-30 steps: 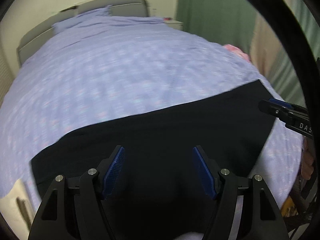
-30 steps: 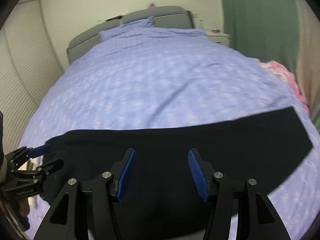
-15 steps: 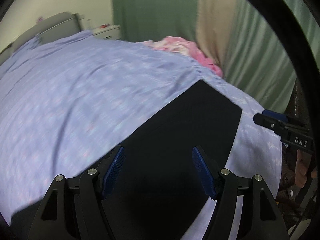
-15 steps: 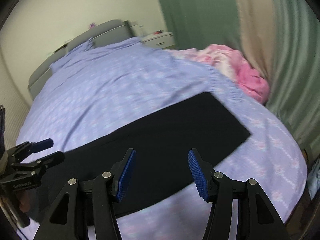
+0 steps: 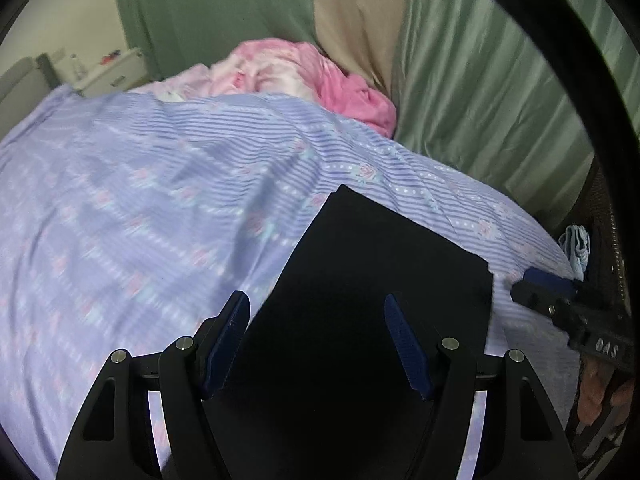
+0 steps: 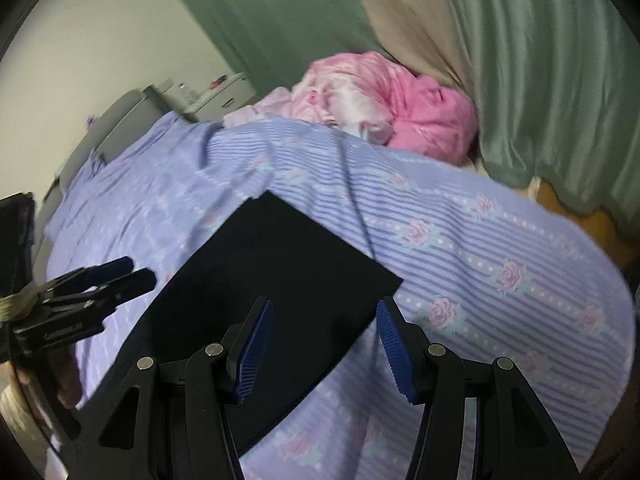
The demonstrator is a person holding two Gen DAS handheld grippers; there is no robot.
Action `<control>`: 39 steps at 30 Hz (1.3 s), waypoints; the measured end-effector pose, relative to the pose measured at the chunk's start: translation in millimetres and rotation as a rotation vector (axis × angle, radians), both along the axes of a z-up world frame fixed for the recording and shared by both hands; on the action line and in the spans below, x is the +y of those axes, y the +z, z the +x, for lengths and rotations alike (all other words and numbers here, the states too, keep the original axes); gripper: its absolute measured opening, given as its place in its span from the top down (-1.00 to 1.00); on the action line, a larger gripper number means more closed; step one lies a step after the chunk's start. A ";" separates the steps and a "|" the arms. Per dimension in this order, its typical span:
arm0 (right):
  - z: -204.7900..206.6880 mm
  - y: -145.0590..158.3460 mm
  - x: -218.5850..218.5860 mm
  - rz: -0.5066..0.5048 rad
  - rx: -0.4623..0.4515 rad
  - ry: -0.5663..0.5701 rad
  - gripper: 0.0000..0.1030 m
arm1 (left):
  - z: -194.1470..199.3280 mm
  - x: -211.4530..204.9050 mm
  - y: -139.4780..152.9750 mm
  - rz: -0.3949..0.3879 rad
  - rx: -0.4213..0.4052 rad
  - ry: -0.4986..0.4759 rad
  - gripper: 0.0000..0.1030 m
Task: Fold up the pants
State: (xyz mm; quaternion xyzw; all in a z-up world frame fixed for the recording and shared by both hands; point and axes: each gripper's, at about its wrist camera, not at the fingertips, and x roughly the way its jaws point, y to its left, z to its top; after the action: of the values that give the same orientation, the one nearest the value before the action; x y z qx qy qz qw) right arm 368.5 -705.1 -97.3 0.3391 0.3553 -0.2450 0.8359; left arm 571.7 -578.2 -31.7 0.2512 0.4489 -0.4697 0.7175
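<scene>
Both views are swinging from mid-leg toward hem of flat black fabric pants (image 5: 384,280) on lavender striped bed (image 5: 140,220) | left tool (image 5: 318,344), right tool (image 6: 324,344) hovering wide open, empty | hem grasp likely coming next

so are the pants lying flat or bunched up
Flat: the pants lie spread smooth on the bedspread, straight edges, square end, no wrinkles visible.

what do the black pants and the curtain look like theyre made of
Black pants: matte, smooth woven-looking cloth; lies flat with crisp straight edges, no sheen. Green curtain: satin-like fabric, likely synthetic; glossy highlights run along its vertical folds.
</scene>
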 end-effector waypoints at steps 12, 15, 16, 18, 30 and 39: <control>10.1 -37.9 -16.1 0.103 0.018 -0.039 0.03 | 33.0 -66.6 -42.3 0.094 0.116 -0.037 -0.30; 12.0 -42.4 -17.6 0.128 0.020 -0.041 0.10 | 37.1 -73.4 -51.0 0.103 0.173 -0.041 -0.10; 11.8 -44.4 -18.3 0.136 0.019 -0.044 0.10 | 37.3 -76.8 -54.8 0.107 0.180 -0.037 0.04; 10.9 -46.8 -18.7 0.138 0.025 -0.051 0.19 | 36.8 -77.2 -55.5 0.113 0.155 -0.024 0.28; 7.8 -36.4 -22.6 0.093 0.037 -0.077 0.77 | 31.3 -89.5 -40.1 0.106 0.035 -0.061 0.91; 9.3 -27.7 -37.0 0.051 0.044 -0.095 0.84 | 30.9 -113.9 -42.2 0.093 0.026 -0.070 0.94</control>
State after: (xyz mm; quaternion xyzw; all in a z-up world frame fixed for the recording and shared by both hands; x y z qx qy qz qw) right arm 377.9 -742.1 -125.1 0.3712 0.3631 -0.2826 0.8065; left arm 602.6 -692.0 -73.9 0.2937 0.4705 -0.4763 0.6823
